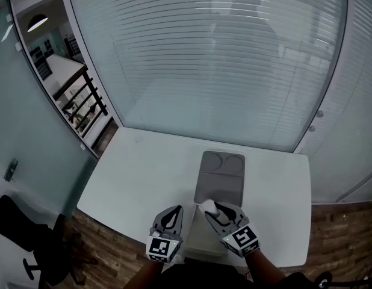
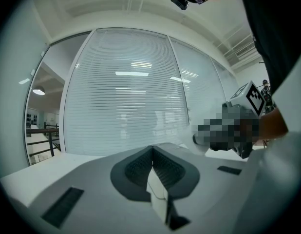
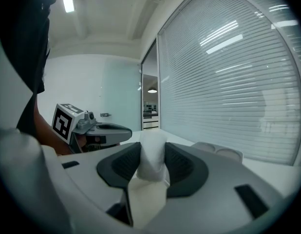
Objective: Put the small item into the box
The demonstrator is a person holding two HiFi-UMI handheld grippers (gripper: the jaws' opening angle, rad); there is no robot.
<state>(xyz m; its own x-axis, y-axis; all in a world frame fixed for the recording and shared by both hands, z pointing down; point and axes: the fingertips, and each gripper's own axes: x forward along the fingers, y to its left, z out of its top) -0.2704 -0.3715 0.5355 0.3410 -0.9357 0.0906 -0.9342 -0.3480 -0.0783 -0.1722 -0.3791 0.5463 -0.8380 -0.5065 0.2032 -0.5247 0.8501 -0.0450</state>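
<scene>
My right gripper (image 1: pixel 213 212) is shut on a small white item (image 1: pixel 206 206), which sticks up between the dark pads in the right gripper view (image 3: pixel 152 161). It hangs over the near end of the box, whose white part (image 1: pixel 201 238) lies at the table's front edge. The box's grey part (image 1: pixel 222 176), with two round hollows at its far end, lies open just beyond. My left gripper (image 1: pixel 172 213) is level with the right one and just left of the box. Its jaws are together with nothing between them (image 2: pixel 152 152).
A white table (image 1: pixel 138 173) carries the box, with a wall of glass and blinds (image 1: pixel 210 59) right behind it. Wooden floor (image 1: pixel 108 245) shows past the table's front and left edges. A dark chair (image 1: pixel 26 233) stands at the lower left.
</scene>
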